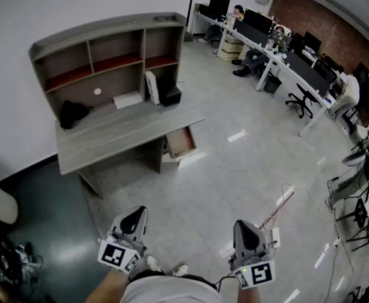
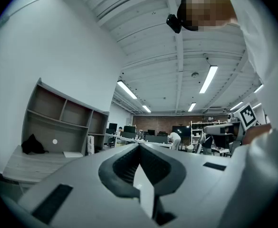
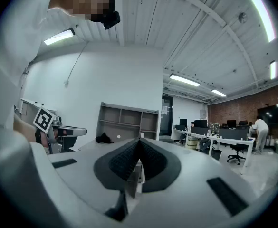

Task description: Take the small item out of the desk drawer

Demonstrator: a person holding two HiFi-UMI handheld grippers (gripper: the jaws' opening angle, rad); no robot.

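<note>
A grey wooden desk (image 1: pixel 118 134) with a shelf hutch stands against the wall at the upper left of the head view. Its drawer (image 1: pixel 181 142) hangs pulled open under the right end; nothing in it can be made out from here. My left gripper (image 1: pixel 132 221) and right gripper (image 1: pixel 245 230) are held low near my body, a few steps from the desk, both shut and empty. The left gripper (image 2: pixel 139 147) points up into the room with the desk (image 2: pixel 32 163) at its left. Beyond the right gripper (image 3: pixel 139 142) stands the hutch (image 3: pixel 127 120).
On the desk lie a black bundle (image 1: pixel 73 113), a flat white box (image 1: pixel 127 99), an upright white box (image 1: pixel 151 87) and a black box (image 1: pixel 170 95). A row of office tables with monitors, chairs and seated people (image 1: pixel 279 55) runs along the right. A cable (image 1: pixel 279 208) crosses the floor.
</note>
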